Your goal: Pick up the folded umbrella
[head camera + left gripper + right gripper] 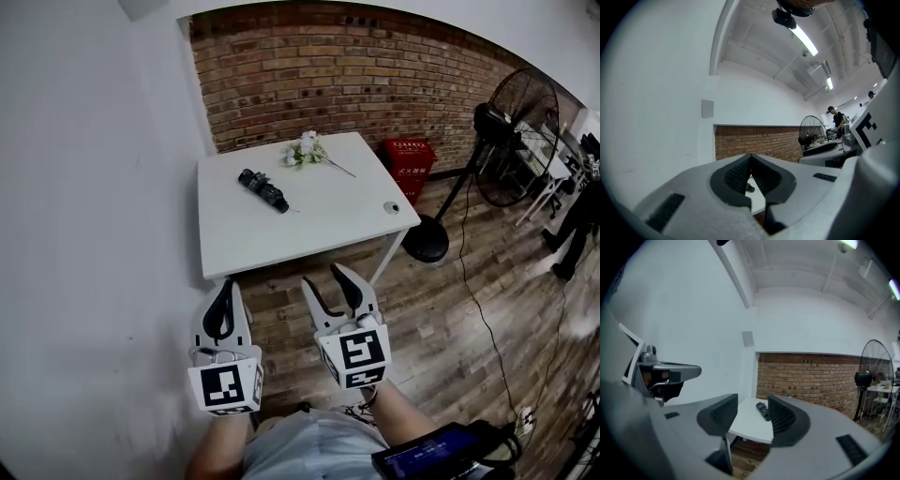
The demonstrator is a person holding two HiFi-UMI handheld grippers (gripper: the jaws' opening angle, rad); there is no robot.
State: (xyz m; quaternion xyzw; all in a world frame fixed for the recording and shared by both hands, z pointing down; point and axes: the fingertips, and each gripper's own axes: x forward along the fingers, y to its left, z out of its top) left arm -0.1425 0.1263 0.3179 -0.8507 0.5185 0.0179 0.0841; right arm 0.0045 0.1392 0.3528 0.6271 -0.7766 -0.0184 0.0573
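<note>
The folded umbrella [262, 189] is black and lies on the left part of the white table [328, 220], slanting toward the front right. Both grippers hang short of the table's near edge, over the wooden floor, pointing at it. My left gripper [228, 284] is shut with nothing in it; its pads meet at the tips in the left gripper view [751, 159]. My right gripper [325, 277] stands open and empty. In the right gripper view the umbrella [763, 410] shows far off between the open jaws of the right gripper [753, 411].
A bunch of white flowers [307, 150] lies at the table's back edge and a small round object [391, 207] near its right front corner. A red box [410, 164] and a standing fan [511, 122] are to the right. Brick wall behind, white wall left.
</note>
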